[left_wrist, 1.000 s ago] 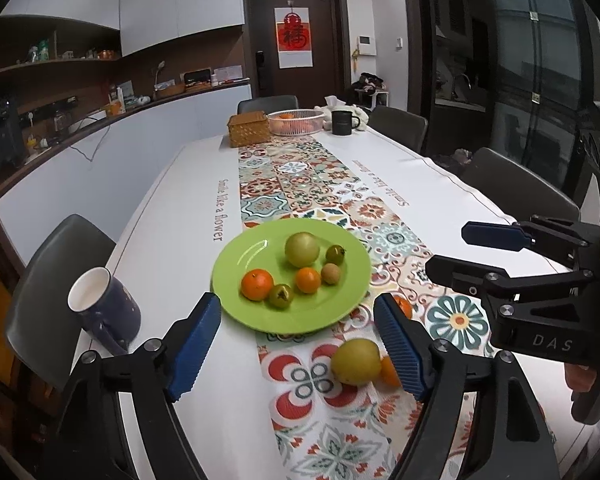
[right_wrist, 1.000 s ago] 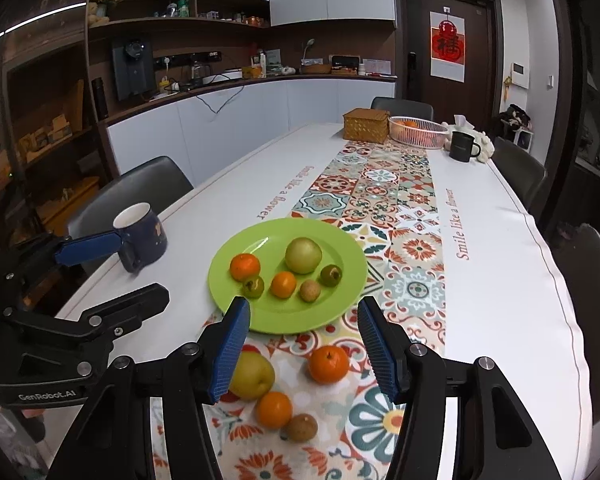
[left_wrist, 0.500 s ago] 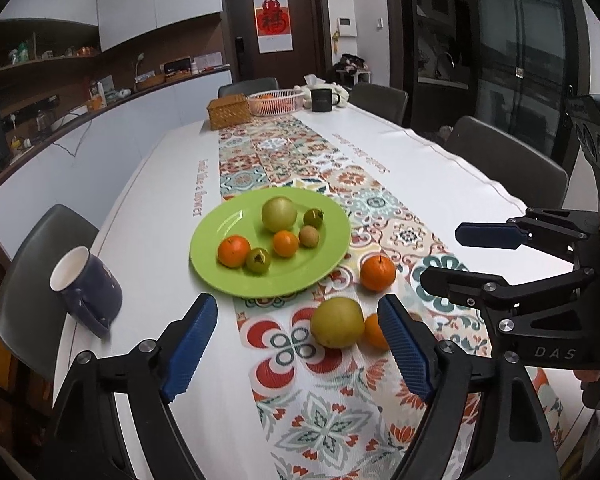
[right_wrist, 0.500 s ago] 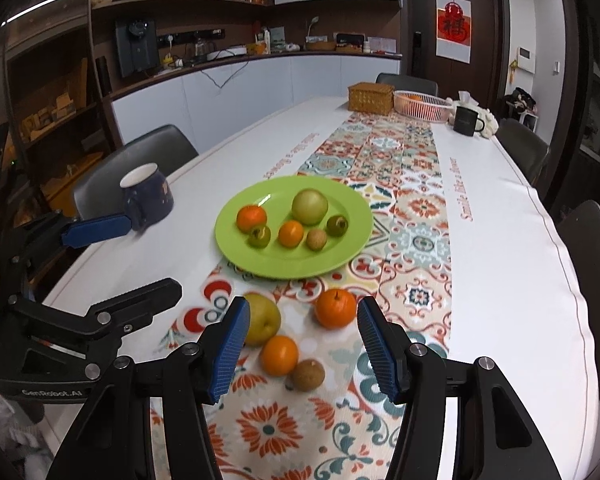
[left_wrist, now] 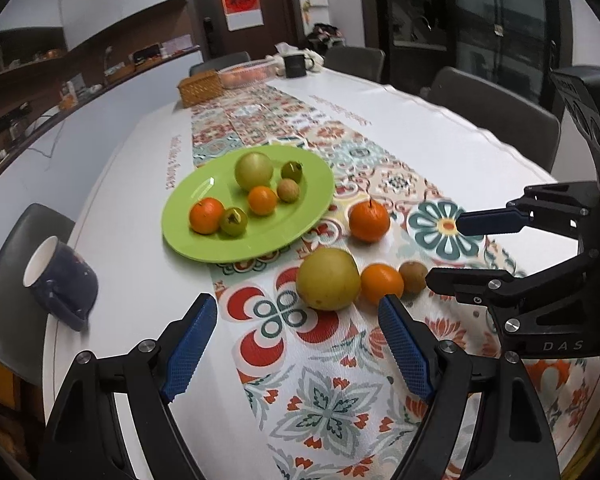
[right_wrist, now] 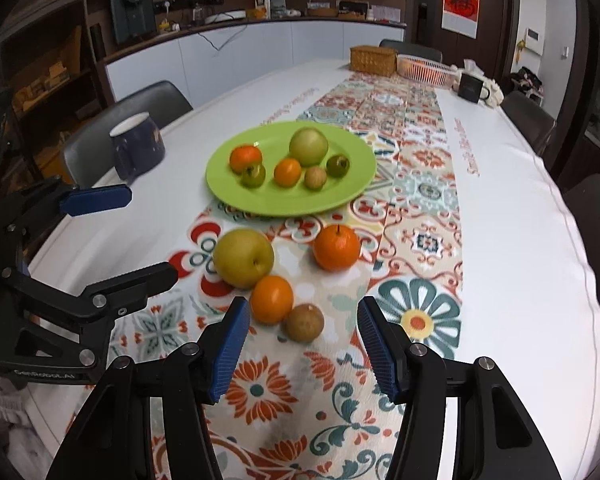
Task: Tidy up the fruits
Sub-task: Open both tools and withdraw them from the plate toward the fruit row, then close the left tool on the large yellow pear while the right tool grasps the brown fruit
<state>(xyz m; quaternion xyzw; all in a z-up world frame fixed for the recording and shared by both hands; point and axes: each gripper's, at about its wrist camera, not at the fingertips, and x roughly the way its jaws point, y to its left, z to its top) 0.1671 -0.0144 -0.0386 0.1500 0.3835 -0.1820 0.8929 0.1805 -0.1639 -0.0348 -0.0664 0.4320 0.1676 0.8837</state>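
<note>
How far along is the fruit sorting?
Partly done: six fruits sit on the green plate. In hand: nothing; the left gripper and right gripper are both open and empty. Left: the pear, large orange, small orange and brown fruit lie on the table runner.

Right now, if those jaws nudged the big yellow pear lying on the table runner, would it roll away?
Probably a little: the pear is round and lies on flat cloth. It likely wouldn't roll far, since the small orange sits right against it. It looks smooth-skinned and bulky, so narrow jaws might slip.
</note>
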